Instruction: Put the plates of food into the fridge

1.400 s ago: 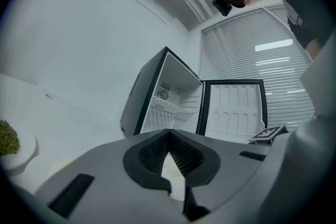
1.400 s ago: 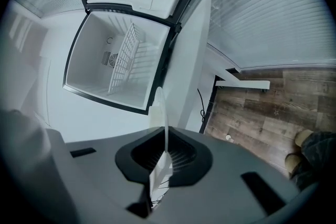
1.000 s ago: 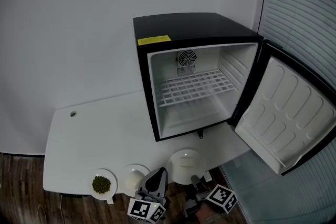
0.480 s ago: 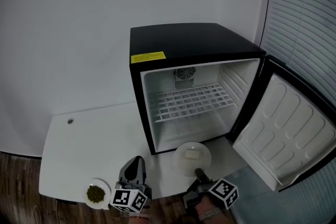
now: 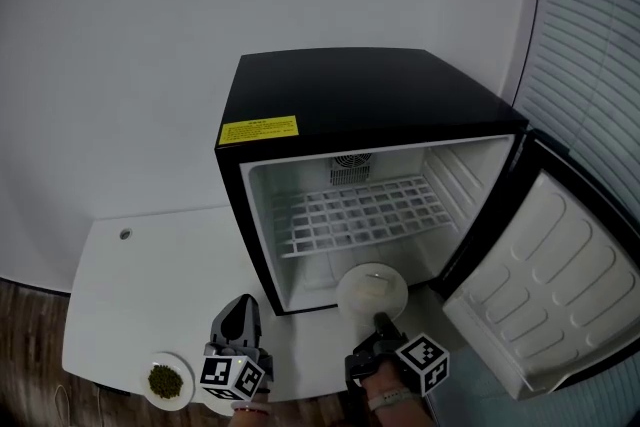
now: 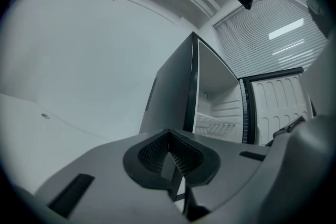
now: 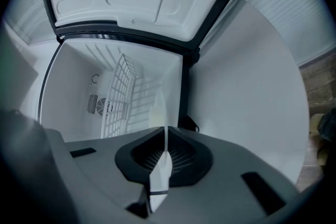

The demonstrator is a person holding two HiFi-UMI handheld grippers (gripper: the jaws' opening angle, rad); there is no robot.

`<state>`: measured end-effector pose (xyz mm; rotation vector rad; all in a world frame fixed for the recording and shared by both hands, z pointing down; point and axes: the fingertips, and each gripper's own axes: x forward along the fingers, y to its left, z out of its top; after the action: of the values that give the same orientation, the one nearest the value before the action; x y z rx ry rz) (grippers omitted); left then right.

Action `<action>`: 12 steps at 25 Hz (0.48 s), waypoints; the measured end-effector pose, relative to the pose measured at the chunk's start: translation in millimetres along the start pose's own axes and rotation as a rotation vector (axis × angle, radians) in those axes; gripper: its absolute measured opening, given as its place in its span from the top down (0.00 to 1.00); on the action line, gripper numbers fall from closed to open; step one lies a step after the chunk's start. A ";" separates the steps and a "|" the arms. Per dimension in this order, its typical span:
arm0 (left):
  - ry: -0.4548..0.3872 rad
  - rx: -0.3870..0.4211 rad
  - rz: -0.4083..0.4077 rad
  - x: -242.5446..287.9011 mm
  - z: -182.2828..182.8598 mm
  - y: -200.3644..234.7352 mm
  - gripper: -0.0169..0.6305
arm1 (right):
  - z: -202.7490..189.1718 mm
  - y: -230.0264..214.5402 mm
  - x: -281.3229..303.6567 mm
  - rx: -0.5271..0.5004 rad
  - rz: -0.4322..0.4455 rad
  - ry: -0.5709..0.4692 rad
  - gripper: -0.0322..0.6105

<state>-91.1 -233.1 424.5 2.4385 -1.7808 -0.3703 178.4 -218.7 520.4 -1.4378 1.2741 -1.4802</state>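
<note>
One plate, carrying a pale block of food, hung at the mouth of the open fridge, just over the lower sill and below the wire shelf. The right gripper had its jaws clenched on the near rim only, so the whole dish stuck out ahead of the pinch. That thin hold looked like the main risk: a dip of the wrist could have tipped the plate and slid the block off onto the fridge floor or the table. Carried too low, the far rim might have struck the sill and twisted in the pads. Carried too high, it could have caught the shelf.

The left gripper hovered beside the fridge's left front corner, jaws pressed together on nothing visible. A careless swing there might have knocked the cabinet. The plate of green food sat close to the table's near edge, where a passing sleeve or gripper could have nudged it off.
</note>
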 end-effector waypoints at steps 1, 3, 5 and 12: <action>0.000 0.000 0.003 2.6 -1.1 0.7 0.96 | 5.6 0.8 5.8 0.009 -0.003 -0.016 0.93; 0.000 -0.001 0.007 7.2 -3.6 1.7 0.96 | 16.0 2.4 17.5 0.025 -0.009 -0.040 0.93; 0.002 0.001 0.009 10.3 -6.7 2.6 0.96 | 25.6 4.2 27.7 0.030 -0.015 -0.060 0.93; 0.017 0.002 0.024 15.5 -15.2 8.8 0.96 | 50.4 8.6 51.7 -0.045 -0.042 -0.105 0.93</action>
<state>-90.9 -251.5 439.0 2.4119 -1.8032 -0.3449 219.3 -278.7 522.1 -1.5600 1.2270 -1.3915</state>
